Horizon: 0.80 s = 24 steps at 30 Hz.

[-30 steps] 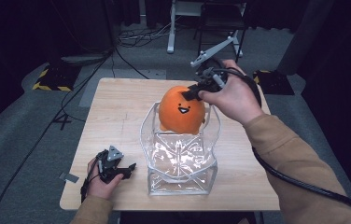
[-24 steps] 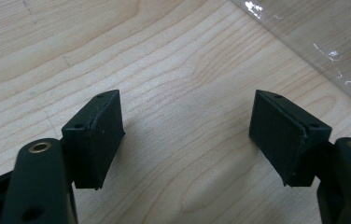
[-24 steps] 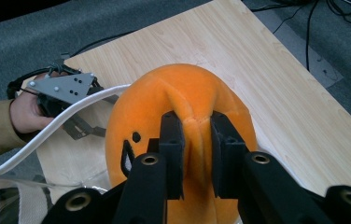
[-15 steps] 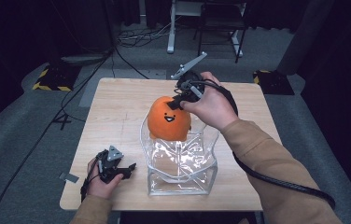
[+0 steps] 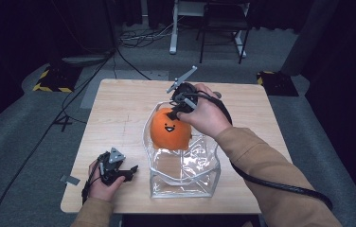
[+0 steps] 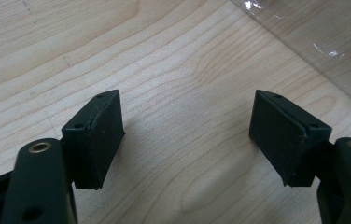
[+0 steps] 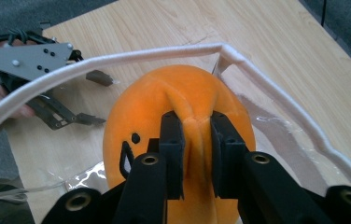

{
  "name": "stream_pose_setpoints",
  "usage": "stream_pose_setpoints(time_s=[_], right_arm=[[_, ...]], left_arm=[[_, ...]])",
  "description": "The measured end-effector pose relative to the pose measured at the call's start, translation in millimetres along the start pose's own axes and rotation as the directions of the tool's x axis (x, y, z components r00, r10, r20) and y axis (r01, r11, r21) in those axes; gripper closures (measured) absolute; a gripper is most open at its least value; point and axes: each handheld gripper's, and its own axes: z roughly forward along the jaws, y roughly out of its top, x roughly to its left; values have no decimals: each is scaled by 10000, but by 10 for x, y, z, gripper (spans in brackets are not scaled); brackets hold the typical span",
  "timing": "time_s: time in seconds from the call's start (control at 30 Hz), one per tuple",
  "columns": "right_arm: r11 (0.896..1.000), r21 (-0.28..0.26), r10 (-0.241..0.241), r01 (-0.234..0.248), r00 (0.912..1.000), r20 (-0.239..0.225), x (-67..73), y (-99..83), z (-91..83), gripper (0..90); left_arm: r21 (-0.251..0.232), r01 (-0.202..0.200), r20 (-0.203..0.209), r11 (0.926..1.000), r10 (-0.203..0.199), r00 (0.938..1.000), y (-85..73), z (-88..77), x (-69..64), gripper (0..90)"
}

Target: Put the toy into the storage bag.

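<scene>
Lowering an orange plush toy [image 5: 169, 128] into a clear plastic bag [image 5: 185, 175] that stands open on the table [image 5: 119, 109]. Right claw [image 7: 197, 140] clamped on a fold of the toy's soft fabric, pinching the fuzz into a ridge between the two black pads; probably gripped at the top so that the round body hangs free and can drop straight through the opening. Toy now at the bag's mouth, its lower half already inside the white-piped rim [image 7: 117, 58], its smiling face turned toward the person's side of the table. Upper half above the rim, so not yet resting on the bag's floor, as far as can be judged.

Left claw [image 6: 187, 135] spread wide with nothing between the pads, held low over bare wood just beside the near left corner of the bag. Seen from the high view at the table's near left [image 5: 114, 170], apart from the bag and not touching it. Likely parked there to be ready to steady or pull the floppy wall, since the thin plastic sags and the rim bends under the toy's bulk.

Next, presumably: easing the toy further down, then letting go once it sits on the bottom. Risk: catching the rim and folding the bag's wall inward.
</scene>
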Motion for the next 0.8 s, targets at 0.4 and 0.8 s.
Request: stream_pose_setpoints(time_s=[0.4, 0.8], right_arm=[[9984, 570, 30, -25, 10000, -86, -12, -90, 303, 773], [9917, 1285, 100, -67, 9996, -255, -37, -183, 567, 765]], left_arm=[[-33, -23, -25, 10000, 23, 10000, 0, 2, 2, 264], [-27, -7, -18, 10000, 7, 10000, 0, 2, 0, 264]])
